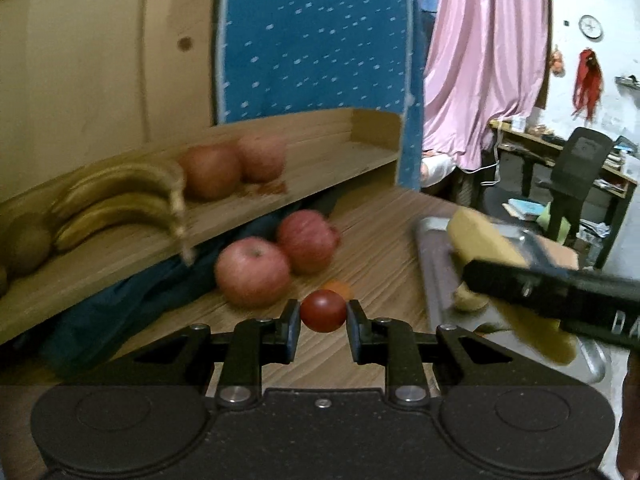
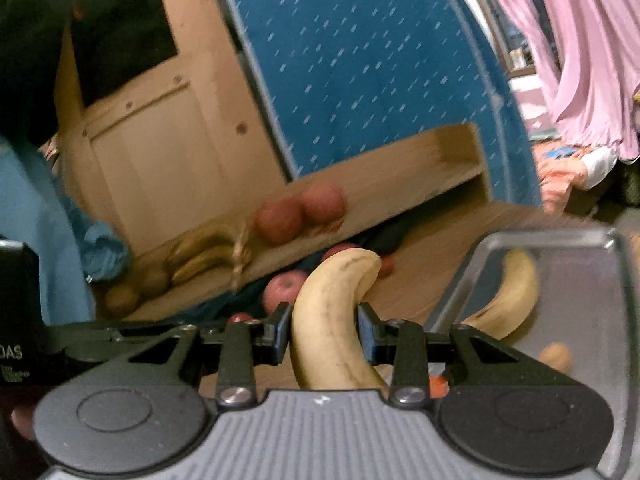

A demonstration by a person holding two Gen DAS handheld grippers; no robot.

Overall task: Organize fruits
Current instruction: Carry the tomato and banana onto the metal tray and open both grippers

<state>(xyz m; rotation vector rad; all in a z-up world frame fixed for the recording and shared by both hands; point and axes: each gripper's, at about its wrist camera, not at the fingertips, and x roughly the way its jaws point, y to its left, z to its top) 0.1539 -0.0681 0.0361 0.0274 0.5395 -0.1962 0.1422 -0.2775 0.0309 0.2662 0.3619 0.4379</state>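
The left tongs were closed on a small red tomato, its pads pressed to both sides, held above the wooden desk. Just behind the tomato a small orange fruit lay on the desk, and beyond it two red apples sat touching each other near a dark blue cloth that lay under a raised wooden shelf. On that shelf, toward its left end, lay a bunch of bananas with a brown round fruit beside it, and two more apples sat side by side near the shelf's middle. The right tongs gripped a pale yellow banana across its middle, the fruit curving up and over to the right. From the left wrist view the right tongs showed only as a black bar crossing above a metal tray at the right edge of the desk. In the right wrist view the tray held another banana and a small tan fruit near its close edge. Both views were blurred.
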